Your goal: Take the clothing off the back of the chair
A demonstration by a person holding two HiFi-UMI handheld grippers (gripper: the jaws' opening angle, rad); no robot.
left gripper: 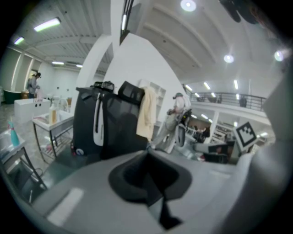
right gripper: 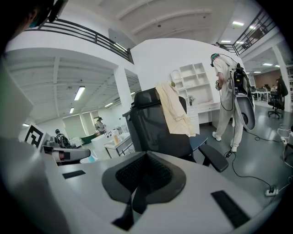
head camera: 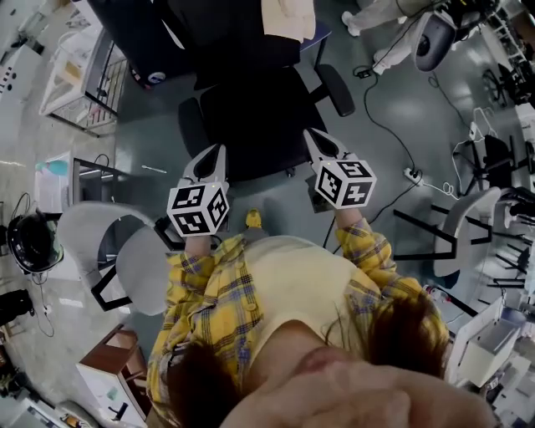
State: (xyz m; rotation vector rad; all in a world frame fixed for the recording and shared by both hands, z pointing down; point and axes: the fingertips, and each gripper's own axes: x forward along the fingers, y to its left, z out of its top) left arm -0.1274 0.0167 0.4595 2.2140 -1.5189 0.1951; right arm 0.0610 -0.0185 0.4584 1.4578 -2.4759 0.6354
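Observation:
A cream garment (head camera: 288, 18) hangs over the top of a black office chair's (head camera: 251, 117) back, at the far side of the seat. In the left gripper view the garment (left gripper: 147, 114) drapes down the chair's right edge; in the right gripper view the garment (right gripper: 176, 112) covers the backrest's right half. My left gripper (head camera: 219, 150) and right gripper (head camera: 311, 134) point at the chair from its near side, a seat's length short of the garment. Both have their jaws together with nothing between them, as seen at the left gripper (left gripper: 147, 153) and the right gripper (right gripper: 146, 154).
A person in white overalls (right gripper: 229, 91) stands right of the chair. Cables (head camera: 389, 134) and a power strip (head camera: 411, 175) lie on the floor at right. A white chair (head camera: 134, 251) stands at my left, tables (head camera: 79, 75) at far left, and more chairs (head camera: 468, 217) at right.

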